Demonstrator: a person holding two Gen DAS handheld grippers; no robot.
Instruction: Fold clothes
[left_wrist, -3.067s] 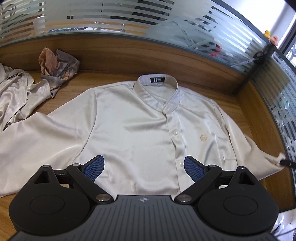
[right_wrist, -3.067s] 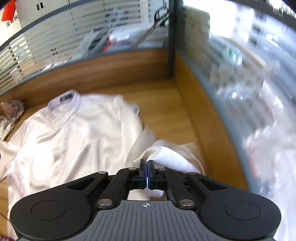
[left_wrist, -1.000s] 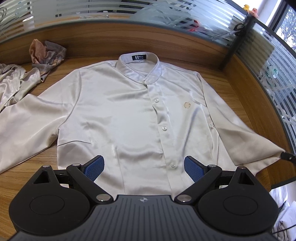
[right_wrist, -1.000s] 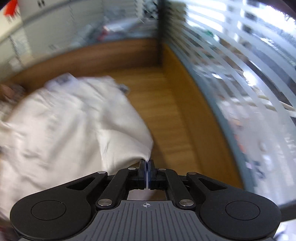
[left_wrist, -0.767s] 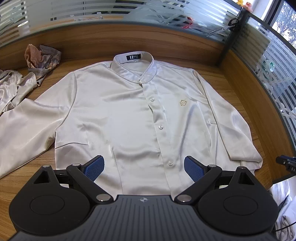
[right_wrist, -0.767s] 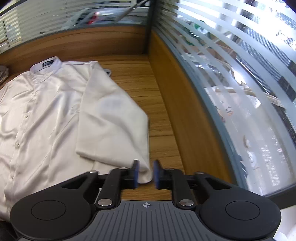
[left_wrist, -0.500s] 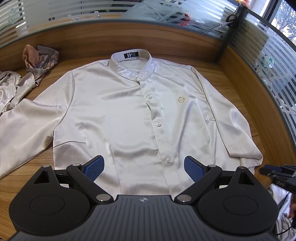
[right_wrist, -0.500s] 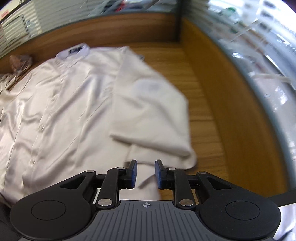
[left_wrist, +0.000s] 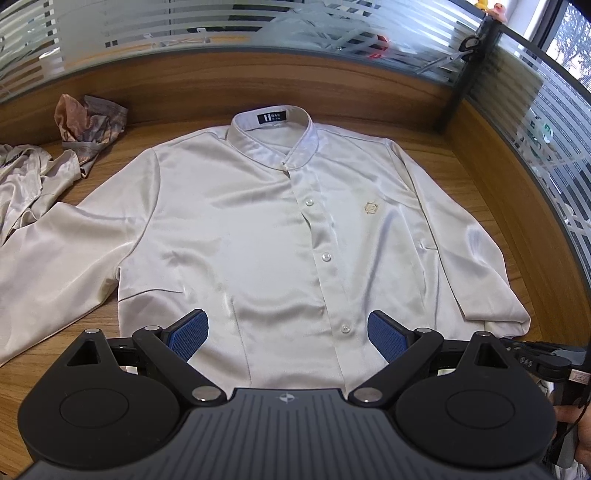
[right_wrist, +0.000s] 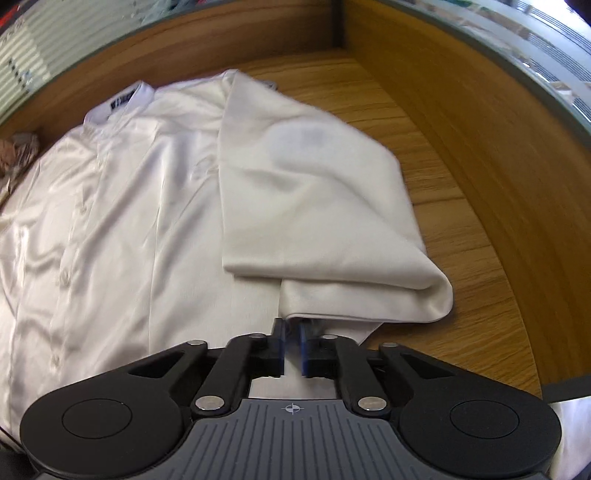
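Note:
A cream satin shirt (left_wrist: 258, 221) lies flat and buttoned on the wooden table (left_wrist: 476, 192), collar away from me. My left gripper (left_wrist: 286, 321) hovers open and wide over the lower front, with nothing between its blue pads (left_wrist: 188, 332). In the right wrist view the shirt (right_wrist: 110, 184) has its sleeve (right_wrist: 314, 203) folded back along its right side. My right gripper (right_wrist: 291, 325) is low at the edge of that sleeve and the hem. Its jaws are closing, with a narrow gap where white cloth shows. The pads do not visibly press on it.
A crumpled brown cloth (left_wrist: 88, 118) and another satin garment (left_wrist: 22, 177) lie at the far left. A wooden wall (left_wrist: 258, 85) topped by striped glass rings the table. Scissors (left_wrist: 461, 48) hang near the back right corner post.
My right gripper let go of the sleeve, which dropped folded along the shirt's right side. The gripper then sank toward the cloth's near edge and its jaws narrowed. The left gripper stayed open.

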